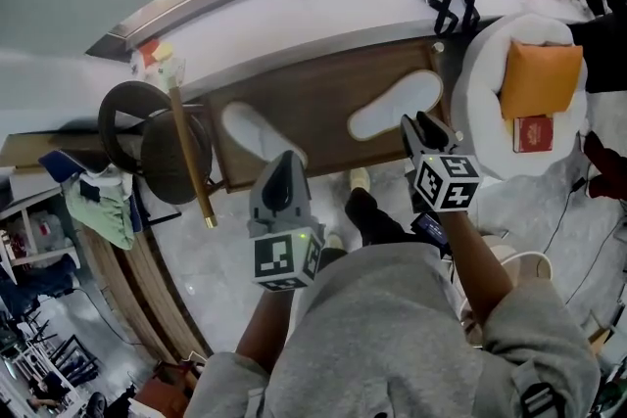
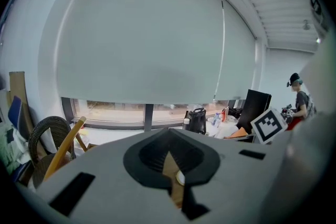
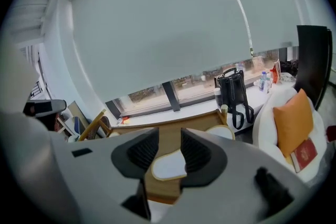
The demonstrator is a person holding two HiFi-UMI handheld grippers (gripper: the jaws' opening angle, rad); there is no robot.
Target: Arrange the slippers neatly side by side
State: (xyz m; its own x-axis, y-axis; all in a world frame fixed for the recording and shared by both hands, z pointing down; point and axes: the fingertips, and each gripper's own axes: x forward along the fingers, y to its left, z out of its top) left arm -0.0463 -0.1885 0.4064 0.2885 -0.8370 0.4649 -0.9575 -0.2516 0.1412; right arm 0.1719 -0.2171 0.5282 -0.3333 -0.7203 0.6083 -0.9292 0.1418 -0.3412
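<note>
Just ahead of the parted right tongs (image 3: 169, 131) lies a white slipper (image 3: 167, 166).

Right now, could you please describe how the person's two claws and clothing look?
The left claw and right claw are grey moulded shells with black ribbed pads. Each carries a cube with black-and-white square markers; a small green light glows on the left one. The person wears a grey top.

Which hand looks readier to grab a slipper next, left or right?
Right, probably: the right hand-held gripper has open jaws lined up on a white slipper; the left hand-held gripper is shut.
</note>
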